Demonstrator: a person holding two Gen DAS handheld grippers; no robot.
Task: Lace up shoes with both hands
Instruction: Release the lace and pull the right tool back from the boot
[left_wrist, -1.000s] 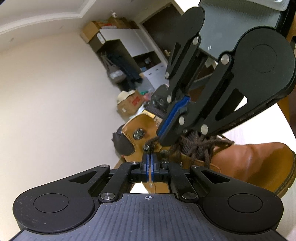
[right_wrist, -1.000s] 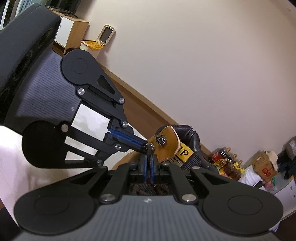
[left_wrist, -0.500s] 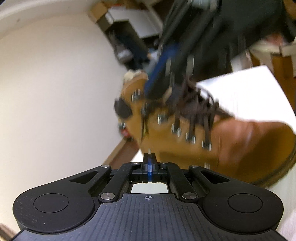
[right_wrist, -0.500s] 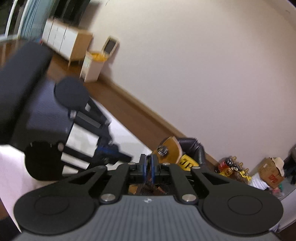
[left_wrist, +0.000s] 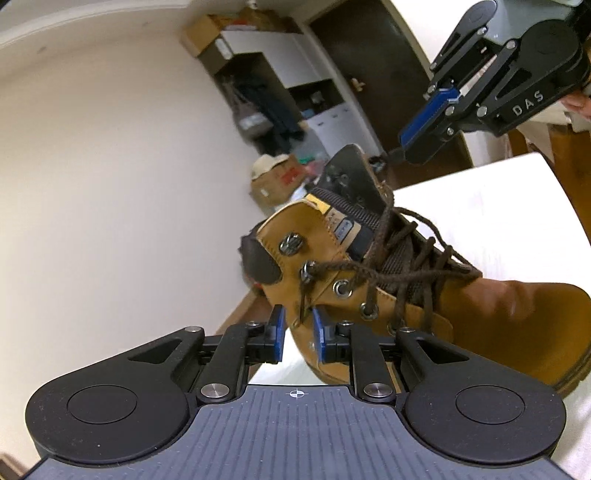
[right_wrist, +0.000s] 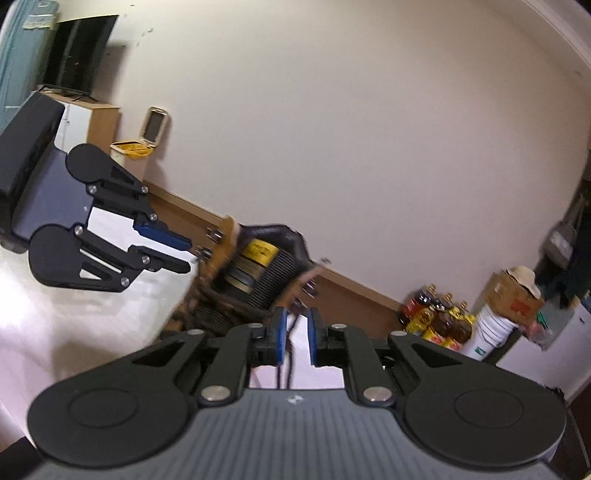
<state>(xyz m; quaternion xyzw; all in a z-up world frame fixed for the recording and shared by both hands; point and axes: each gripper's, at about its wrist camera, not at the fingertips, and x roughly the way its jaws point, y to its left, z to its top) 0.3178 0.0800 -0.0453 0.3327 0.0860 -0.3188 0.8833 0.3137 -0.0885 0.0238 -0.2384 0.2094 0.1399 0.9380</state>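
Note:
A tan boot (left_wrist: 480, 314) with dark brown laces (left_wrist: 388, 273) lies on the white table (left_wrist: 498, 206). My left gripper (left_wrist: 298, 328) is at the boot's ankle side. Its jaws are opening, and a lace end hangs from a hook down between the pads without being pinched. Up at the right, my right gripper (left_wrist: 406, 149) hovers clear of the boot's tongue. In the right wrist view the right gripper (right_wrist: 295, 334) is opening too. A thin lace strand (right_wrist: 290, 362) runs loosely between its pads. That view also shows the boot's collar (right_wrist: 258, 273) and the left gripper (right_wrist: 189, 255) beside it.
The table's far edge drops to a wooden floor. On the floor stand oil bottles (right_wrist: 436, 317), a cardboard box (right_wrist: 513, 295) and a bin with a yellow liner (right_wrist: 129, 151). Shelves and another box (left_wrist: 275, 181) stand behind the boot.
Both grippers were shut at the boot's top hooks. Both have since opened and let the lace slacken. The right gripper has swung away from the boot; the left has drawn back slightly.

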